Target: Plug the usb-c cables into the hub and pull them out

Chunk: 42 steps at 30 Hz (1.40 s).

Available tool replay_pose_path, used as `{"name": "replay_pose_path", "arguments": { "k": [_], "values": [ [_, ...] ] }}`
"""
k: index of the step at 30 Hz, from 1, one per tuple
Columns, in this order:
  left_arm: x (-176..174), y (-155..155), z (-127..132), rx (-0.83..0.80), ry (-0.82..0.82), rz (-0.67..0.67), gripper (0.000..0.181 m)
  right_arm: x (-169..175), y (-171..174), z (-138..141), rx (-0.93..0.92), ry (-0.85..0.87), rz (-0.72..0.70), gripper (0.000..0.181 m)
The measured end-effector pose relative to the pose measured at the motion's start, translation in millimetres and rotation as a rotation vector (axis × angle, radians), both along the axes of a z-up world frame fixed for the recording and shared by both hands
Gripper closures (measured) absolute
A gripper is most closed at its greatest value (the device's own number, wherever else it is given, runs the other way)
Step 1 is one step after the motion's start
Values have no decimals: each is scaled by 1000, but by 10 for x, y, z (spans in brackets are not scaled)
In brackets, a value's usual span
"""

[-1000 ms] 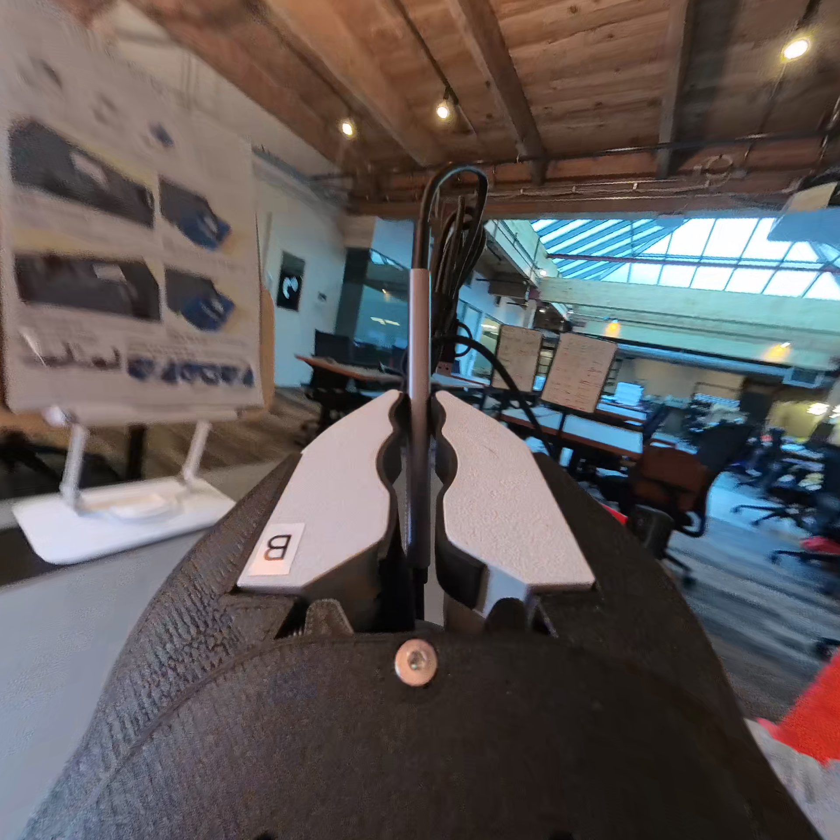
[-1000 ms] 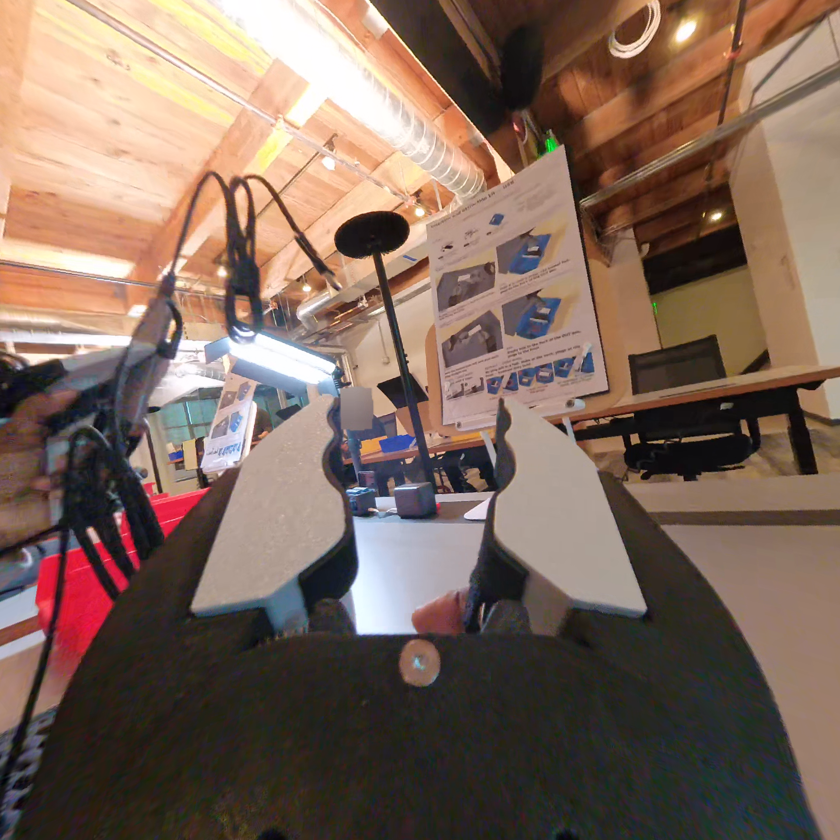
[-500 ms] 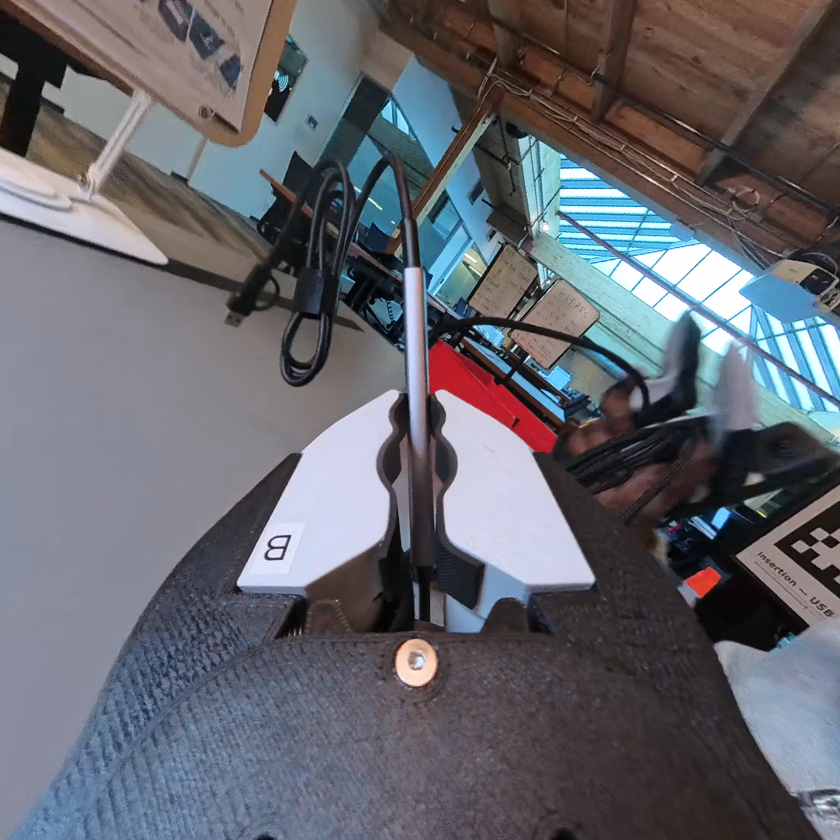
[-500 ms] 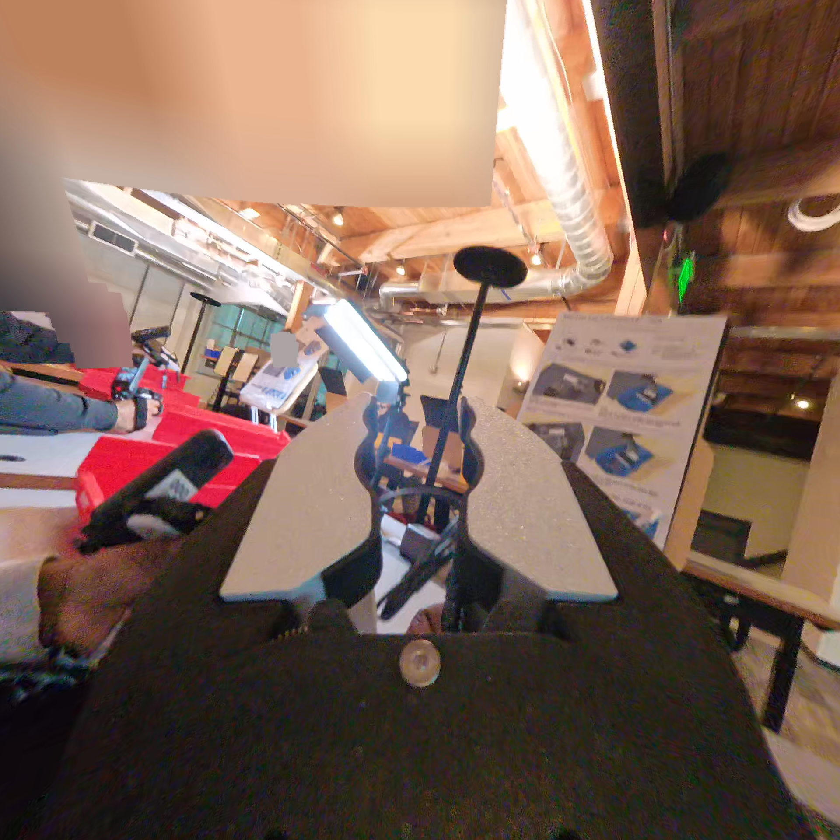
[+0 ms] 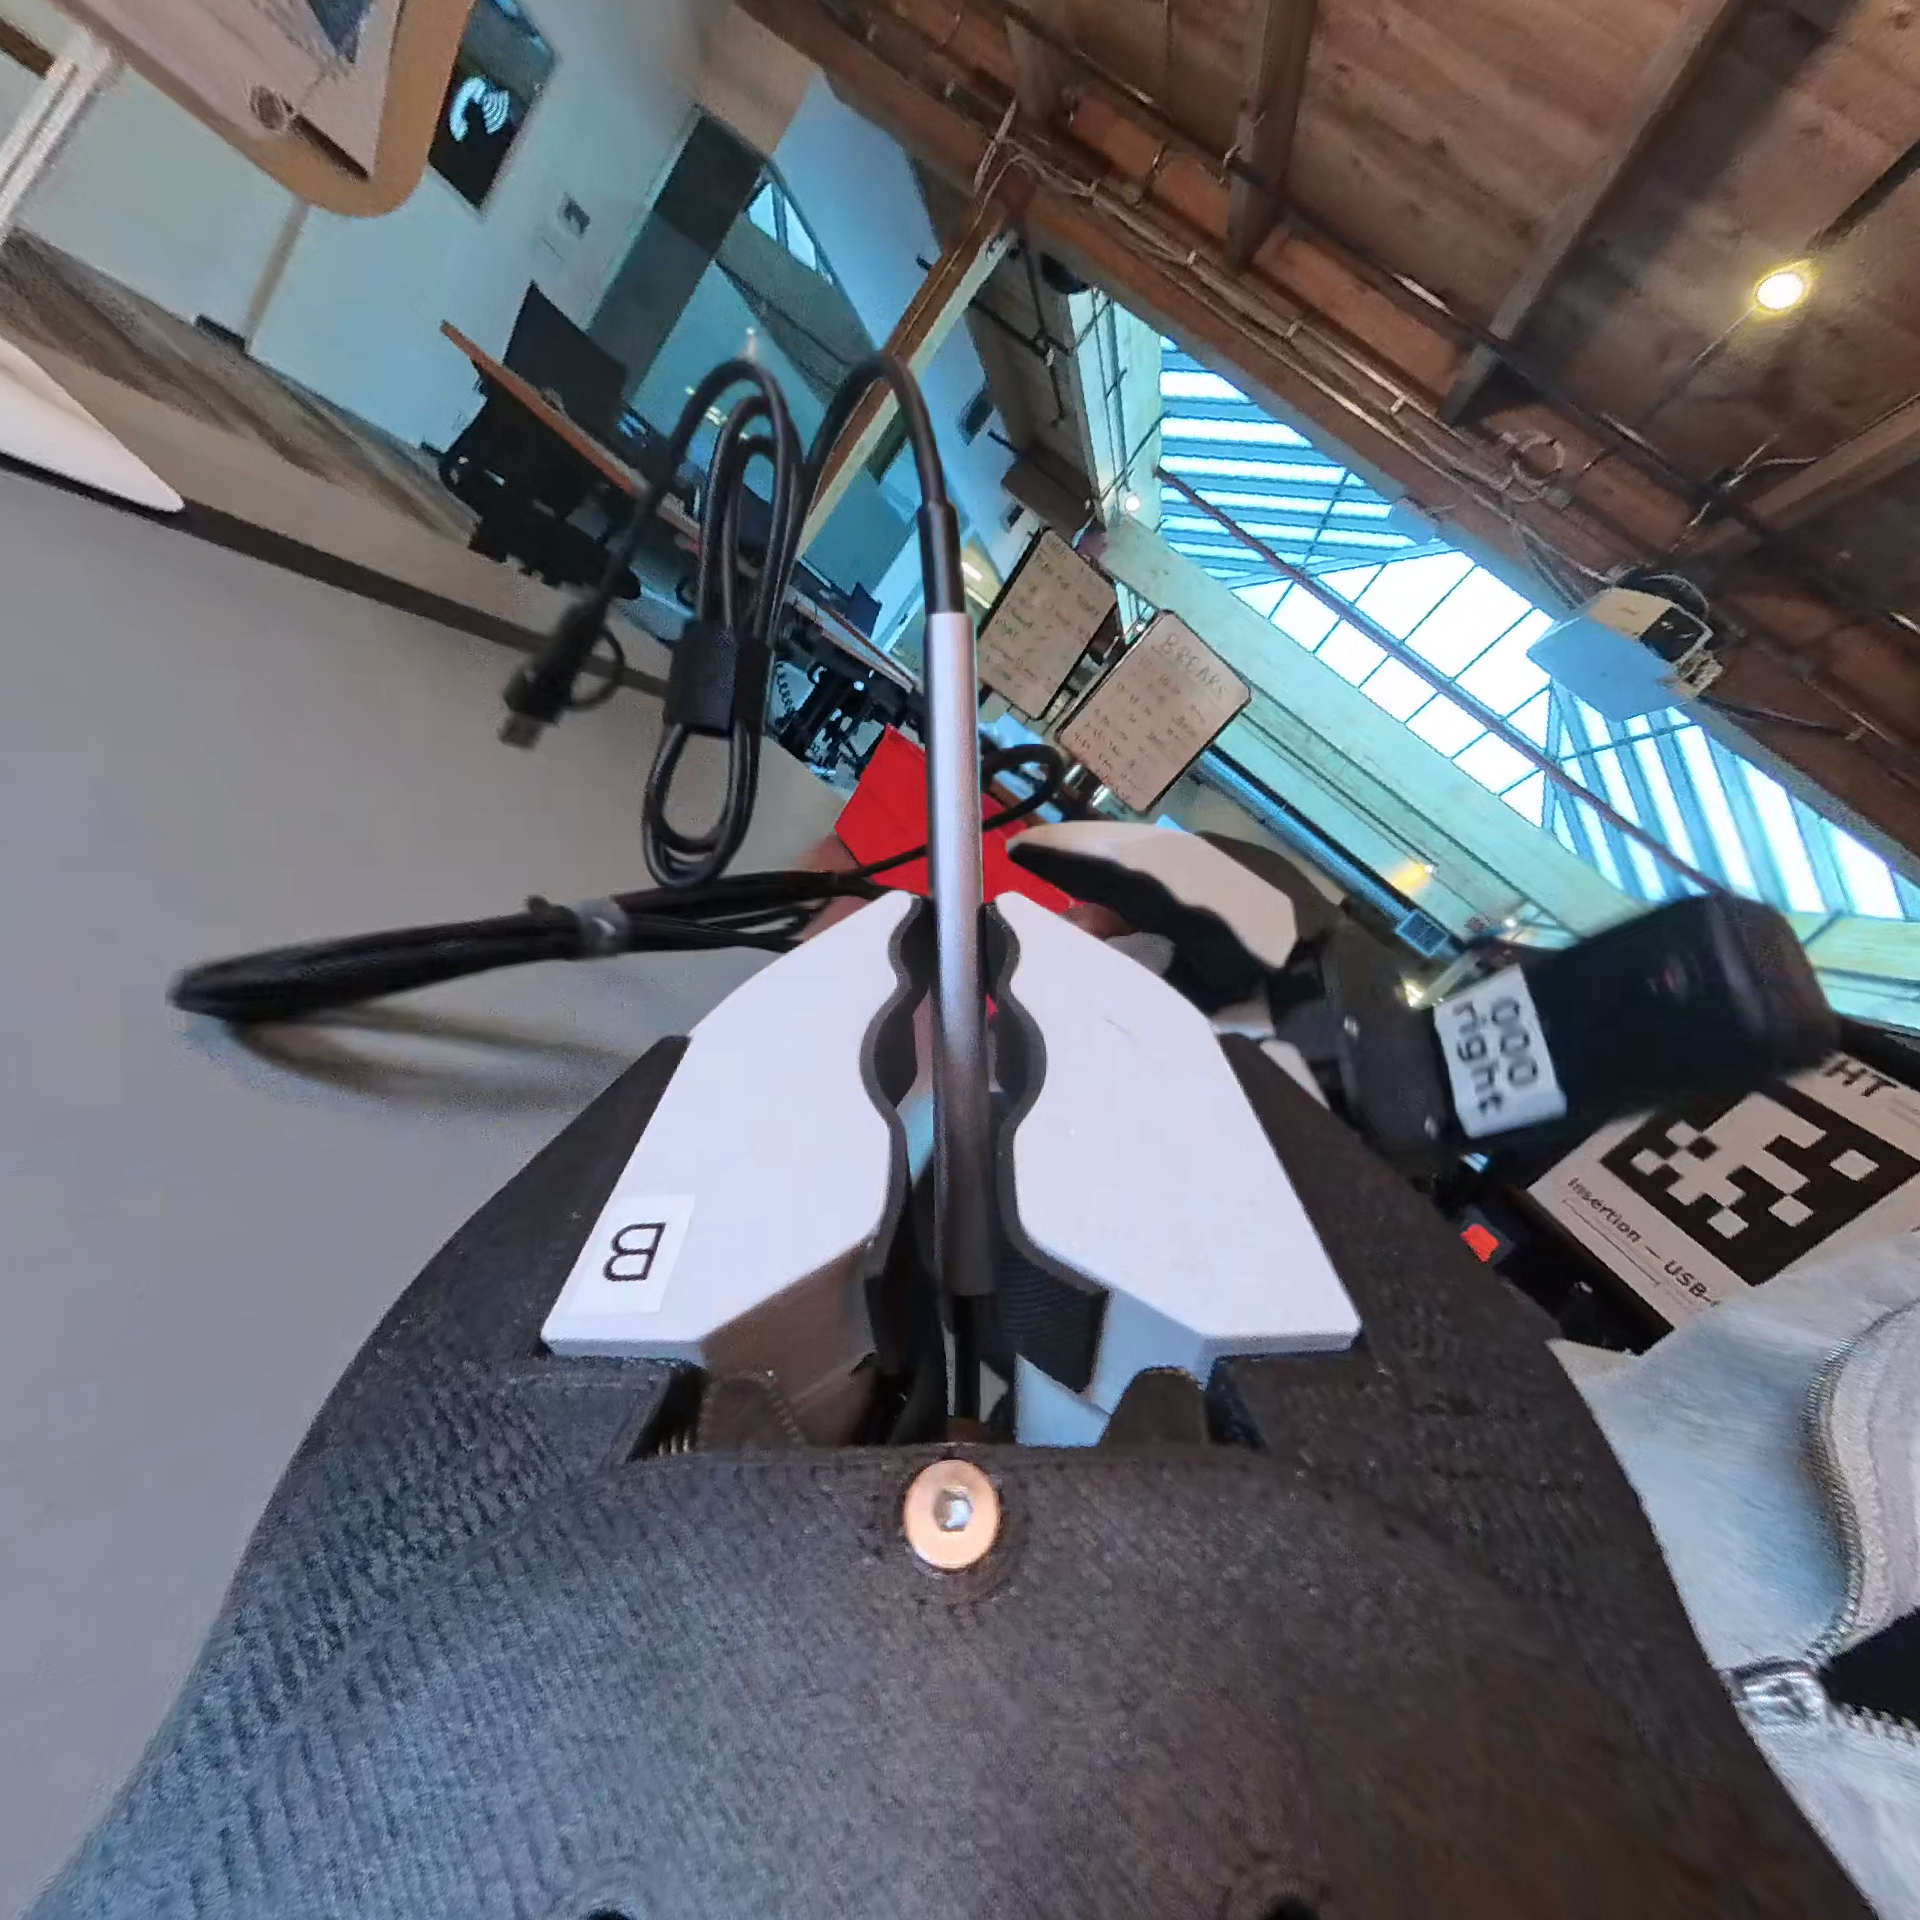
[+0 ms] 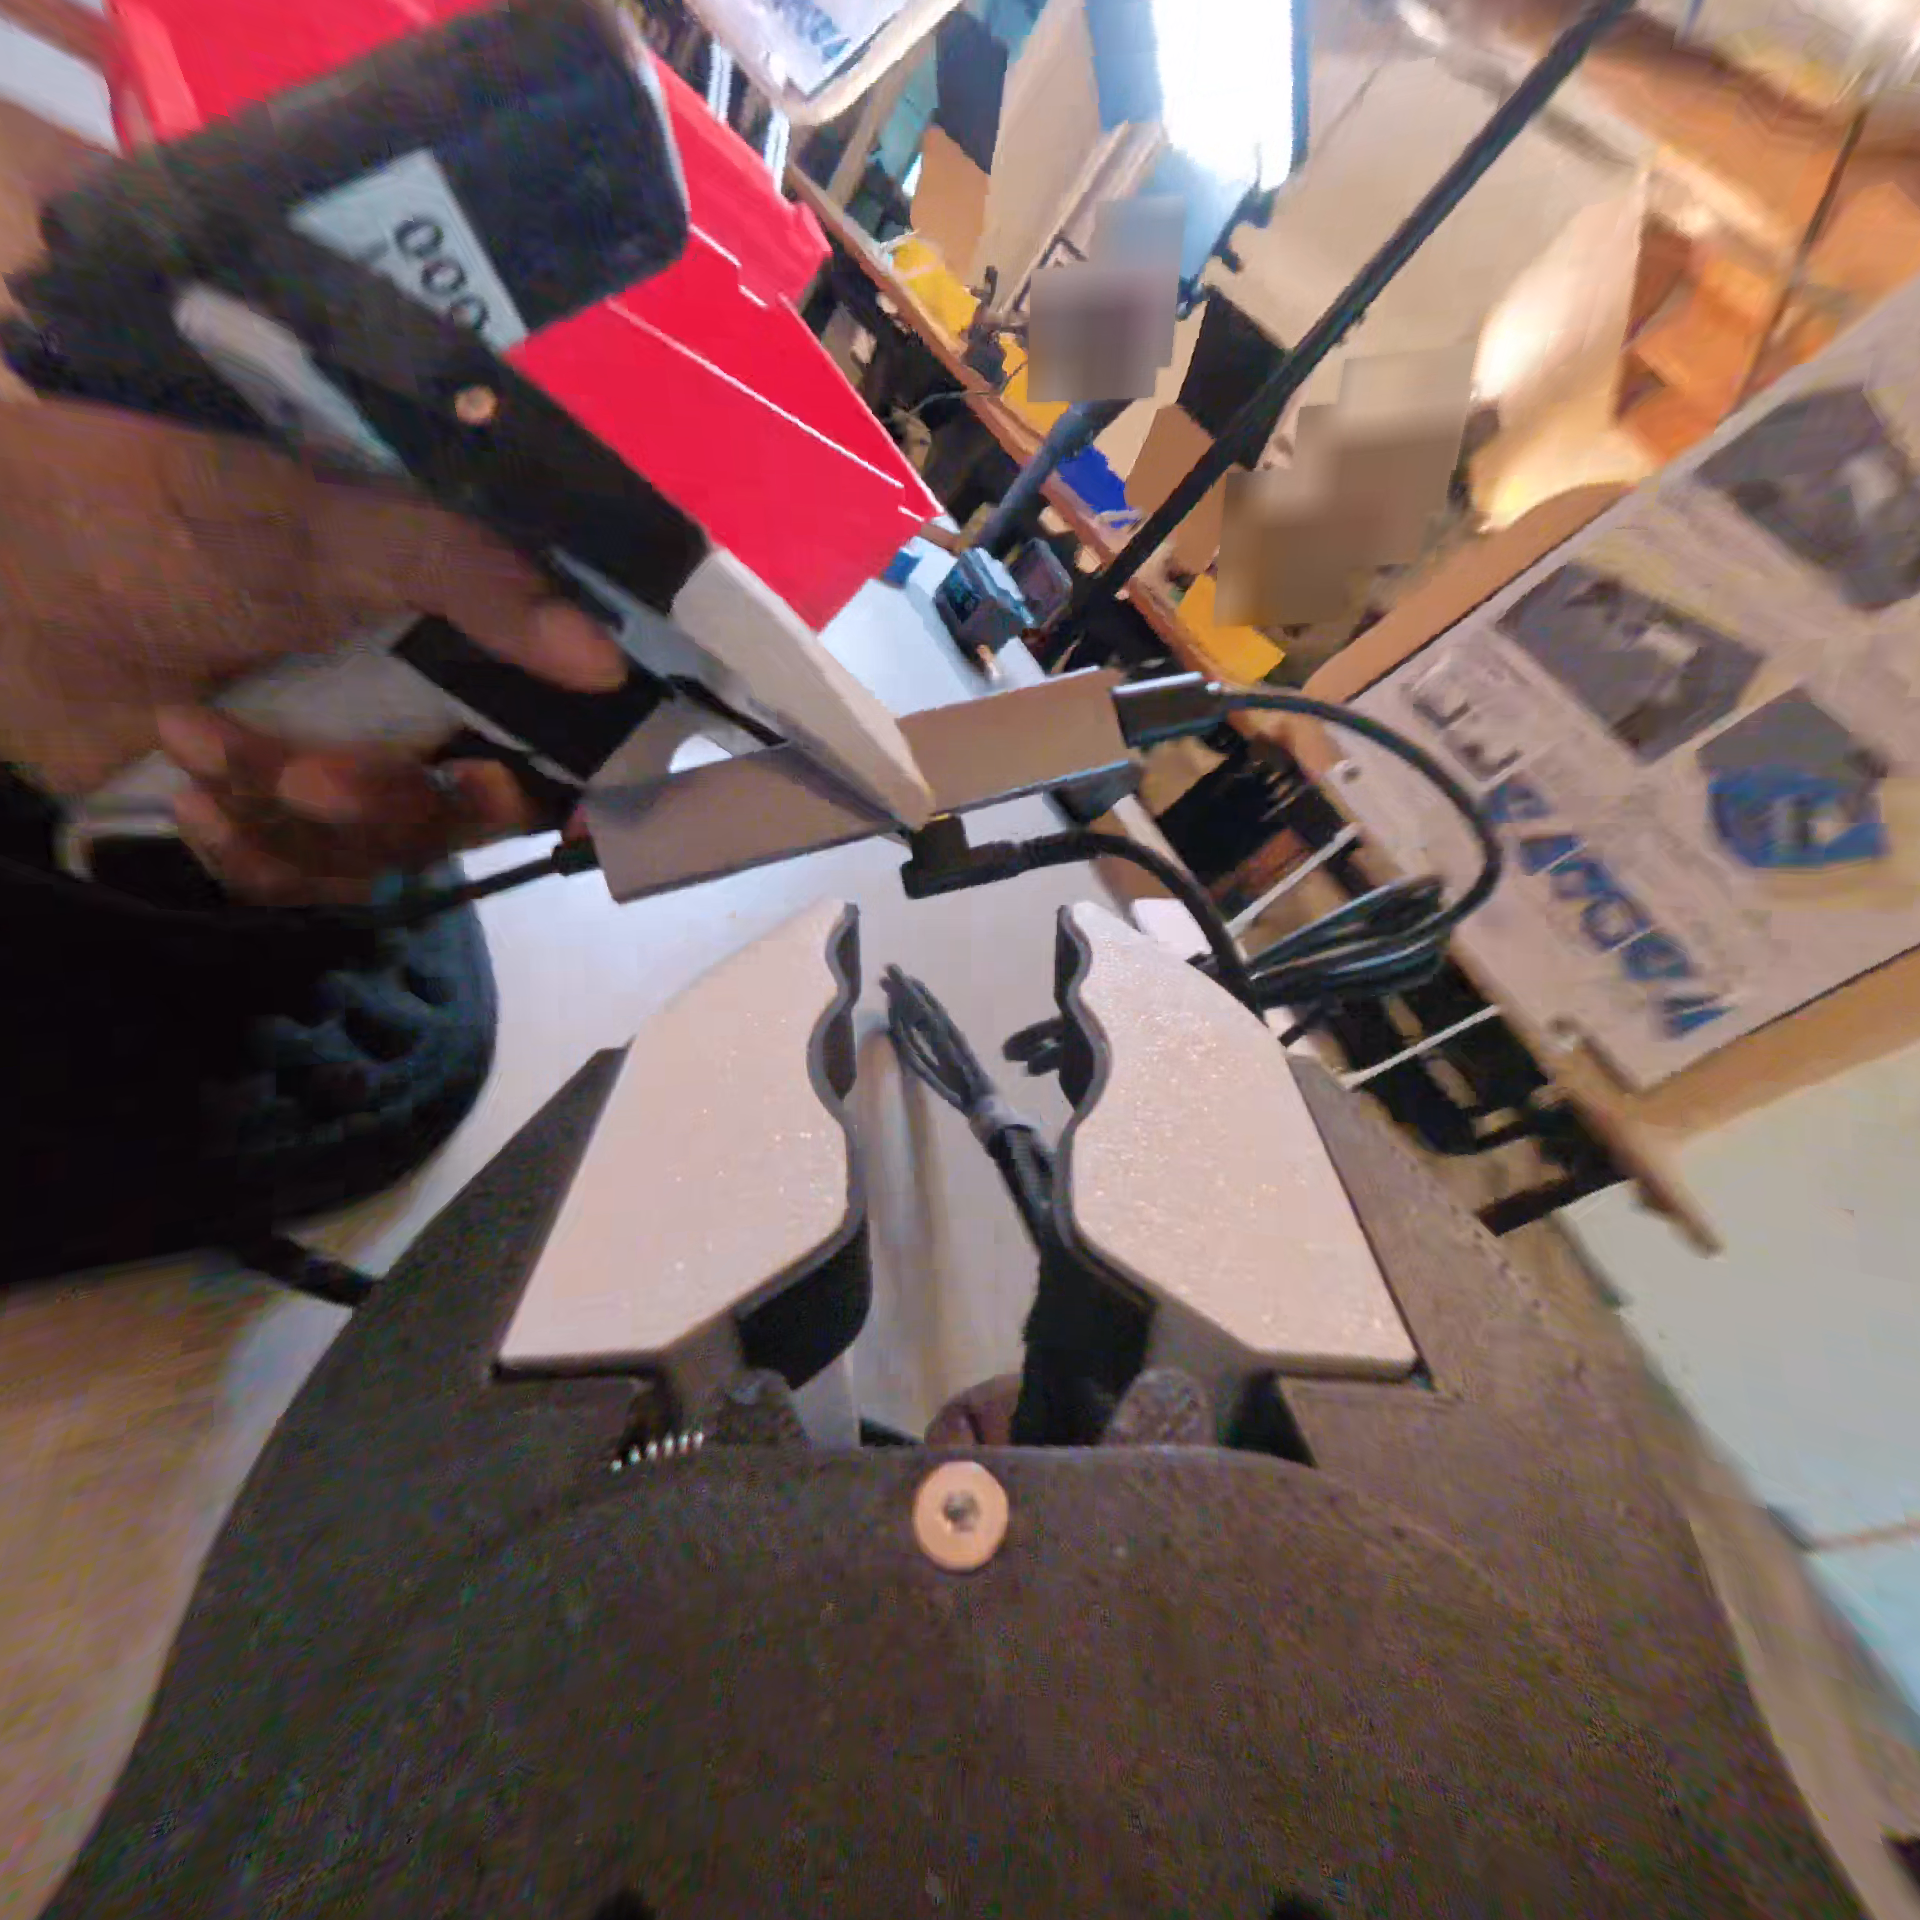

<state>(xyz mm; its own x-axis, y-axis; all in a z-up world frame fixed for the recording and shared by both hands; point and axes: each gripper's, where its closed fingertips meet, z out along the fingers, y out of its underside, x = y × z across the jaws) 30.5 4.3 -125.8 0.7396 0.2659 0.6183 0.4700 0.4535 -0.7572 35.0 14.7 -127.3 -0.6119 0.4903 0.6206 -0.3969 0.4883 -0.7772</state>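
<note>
Tool (image 5: 954, 914) on the left clamps the grey hub (image 5: 956, 935) edge-on above the desk (image 5: 260, 1143), plugged black cables (image 5: 717, 665) dangling, while the right tool (image 6: 956, 920) gapes empty just below it.

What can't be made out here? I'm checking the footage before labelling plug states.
- Left wrist view: the hub shows edge-on, so its ports are hidden; the left tongs cover its lower half.
- Right wrist view: motion blur smears the plugs at the hub's end, so how deep they sit is unclear.
- Right wrist view: the right tongs are open; a cable runs between them, contact unclear.
</note>
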Motion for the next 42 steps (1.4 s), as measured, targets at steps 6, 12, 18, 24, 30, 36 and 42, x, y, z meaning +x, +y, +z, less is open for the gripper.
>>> {"name": "replay_pose_path", "arguments": {
  "k": [6,12,18,24,30,36,42],
  "values": [
    [-1,78,-103,-82,-18,-8,172,-85,8,-104,200,334,-130,143],
    [-63,42,-147,13,-162,-22,172,-43,-78,-109,420,719,-178,165],
    [-64,-7,-110,194,-287,-113,172,-65,-78,-124,452,770,-136,175],
    [-1,52,-122,196,-314,-192,172,-60,-49,-171,476,765,-52,141],
    [95,134,-101,244,-361,-297,171,-81,-32,-105,497,910,-47,170],
    [60,120,-136,239,-362,-220,170,-105,-47,-150,517,970,-13,173],
    [77,124,-141,207,-331,-194,171,-70,-37,-154,513,993,10,173]
  ]
}}
